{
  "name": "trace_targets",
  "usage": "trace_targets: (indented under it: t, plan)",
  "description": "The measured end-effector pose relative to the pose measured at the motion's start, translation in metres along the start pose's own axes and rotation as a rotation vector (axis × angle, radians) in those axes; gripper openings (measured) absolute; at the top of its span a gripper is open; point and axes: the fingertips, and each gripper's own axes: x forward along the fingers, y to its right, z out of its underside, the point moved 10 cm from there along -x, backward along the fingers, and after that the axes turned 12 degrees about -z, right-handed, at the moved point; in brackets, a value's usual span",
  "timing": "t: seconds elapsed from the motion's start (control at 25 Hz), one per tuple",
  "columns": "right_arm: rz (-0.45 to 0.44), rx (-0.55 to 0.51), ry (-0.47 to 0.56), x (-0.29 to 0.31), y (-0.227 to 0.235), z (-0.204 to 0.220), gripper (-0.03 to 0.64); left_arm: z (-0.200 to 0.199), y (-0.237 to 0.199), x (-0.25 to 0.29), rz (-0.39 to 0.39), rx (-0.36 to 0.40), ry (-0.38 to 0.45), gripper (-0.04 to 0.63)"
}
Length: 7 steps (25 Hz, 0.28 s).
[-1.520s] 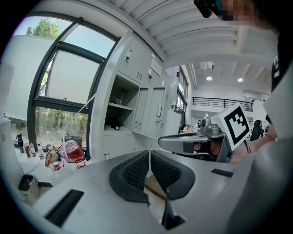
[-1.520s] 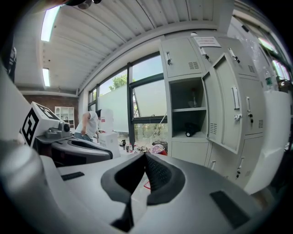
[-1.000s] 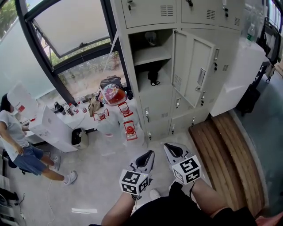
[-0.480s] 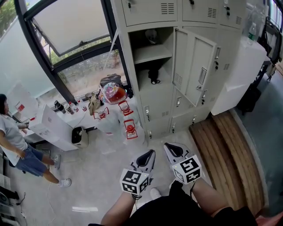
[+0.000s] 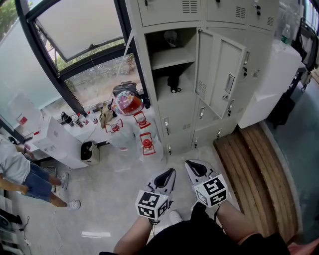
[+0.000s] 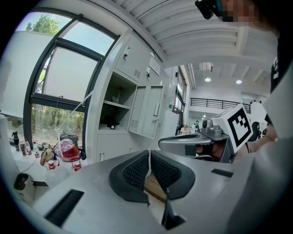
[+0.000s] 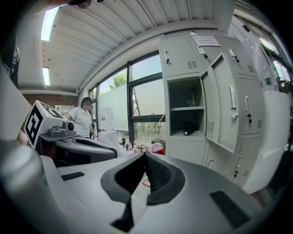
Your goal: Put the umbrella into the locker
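Most of the head view is taken up by a bank of grey sheet-metal lockers (image 5: 164, 12) with flat panels, louvred vents and small latches. One door (image 5: 222, 74) is swung out to the right, so that a compartment divided by a shelf is exposed. To the left, a dark-framed window (image 5: 79, 30) is set above a pale, glossy floor (image 5: 114, 199), and to the right a slatted wooden platform (image 5: 254, 174) is laid below a smooth white block (image 5: 271, 84). A person (image 5: 17, 172) is seen at the left edge beside a white box (image 5: 57, 142). The left gripper (image 5: 169, 173) and right gripper (image 5: 190, 165), each topped by a marker cube (image 5: 151, 205), are held low and well apart from the lockers. In both gripper views the ribbed black pads are pressed together with nothing between them. Only bare floor is seen between the grippers and the open compartment. The locker's left foot is crowded by a clear-and-red dome (image 5: 128, 103), red wire-framed lanterns (image 5: 146, 143) and a row of small bottles (image 5: 75, 122). A small black bundle, apparently the folded umbrella (image 5: 173, 85), is seen on the compartment's lower level.
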Motion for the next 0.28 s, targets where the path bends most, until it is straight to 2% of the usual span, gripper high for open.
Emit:
trace_targets:
  t: [0.28]
  plan:
    - [0.002,0.004,0.002,-0.0003,0.0019,-0.0001,0.054,-0.0004,-0.0009,0.0002,-0.006,-0.003,-0.007,0.026]
